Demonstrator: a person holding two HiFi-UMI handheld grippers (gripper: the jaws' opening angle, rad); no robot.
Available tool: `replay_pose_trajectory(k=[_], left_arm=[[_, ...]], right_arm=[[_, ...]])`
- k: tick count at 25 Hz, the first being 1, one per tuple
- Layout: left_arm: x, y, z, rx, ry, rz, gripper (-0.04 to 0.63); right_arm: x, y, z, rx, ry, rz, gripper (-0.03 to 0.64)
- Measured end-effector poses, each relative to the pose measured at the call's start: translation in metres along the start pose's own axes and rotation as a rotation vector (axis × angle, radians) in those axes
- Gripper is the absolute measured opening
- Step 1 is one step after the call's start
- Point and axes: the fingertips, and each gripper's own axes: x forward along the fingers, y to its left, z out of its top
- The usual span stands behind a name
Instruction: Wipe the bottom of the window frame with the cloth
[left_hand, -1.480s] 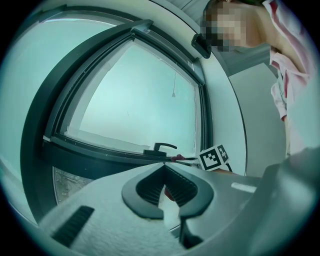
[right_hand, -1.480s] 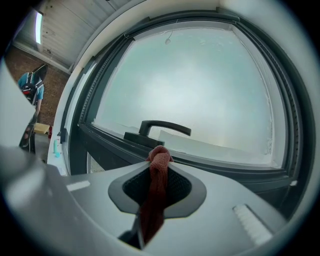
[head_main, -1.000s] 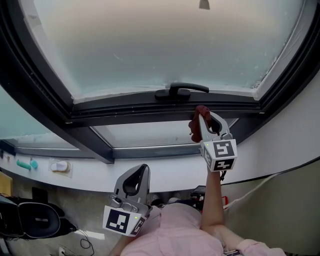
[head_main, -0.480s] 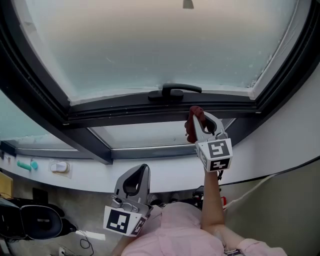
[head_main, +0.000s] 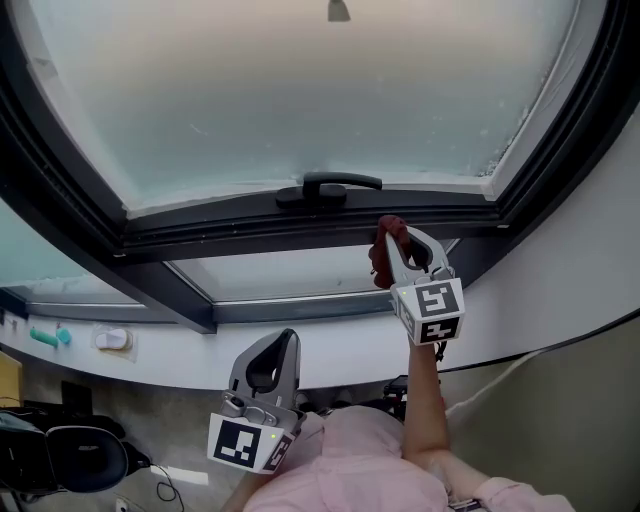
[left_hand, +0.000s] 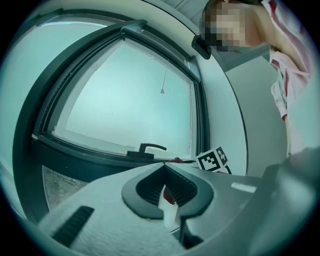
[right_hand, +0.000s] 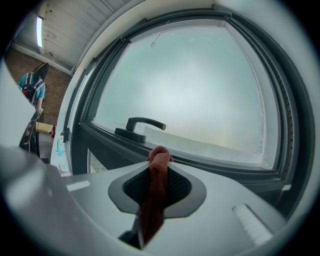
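A dark red cloth (head_main: 383, 254) is pinched in my right gripper (head_main: 392, 232), which is shut on it. The cloth's bunched tip (right_hand: 159, 156) sticks out past the jaws and sits at the dark bottom rail of the window frame (head_main: 240, 232), just right of and below the black window handle (head_main: 330, 187). In the right gripper view the handle (right_hand: 141, 127) is up and to the left, and the rail (right_hand: 225, 167) runs across behind the cloth. My left gripper (head_main: 288, 338) hangs low by the white sill, shut with nothing in it (left_hand: 164, 167).
Frosted glass (head_main: 300, 90) fills the frame above the rail. A lower pane (head_main: 280, 268) and a white sill (head_main: 330, 345) lie beneath it. A white wall (head_main: 580, 260) rises at the right. Small items (head_main: 110, 340) sit at the left, and bags (head_main: 70, 455) lie on the floor.
The head view has shifted, so the handle sits further left. My right gripper with the cloth stays at the rail, a little farther right of the handle. The left gripper has not moved.
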Motion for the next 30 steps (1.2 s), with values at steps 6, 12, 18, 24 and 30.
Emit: replay_pose_trajectory(k=[6, 12, 18, 24, 30], left_arm=[[0.009, -0.013, 0.001, 0.009, -0.012, 0.013, 0.000], [0.015, -0.026, -0.005, 0.010, -0.025, 0.030, 0.000], [0.027, -0.044, -0.010, 0.009, -0.033, 0.020, 0.000], [0.035, -0.054, -0.013, 0.004, -0.026, 0.015, 0.000], [0.043, -0.059, -0.018, 0.002, -0.019, 0.014, 0.000]], right_arm=[[-0.001, -0.001, 0.000, -0.020, -0.001, 0.045, 0.055], [-0.005, -0.009, -0.002, -0.036, -0.019, 0.073, 0.055], [-0.010, -0.019, -0.007, -0.048, -0.020, 0.096, 0.055], [-0.015, -0.032, -0.010, -0.043, -0.031, 0.094, 0.055], [-0.017, -0.041, -0.014, -0.034, -0.040, 0.091, 0.054]])
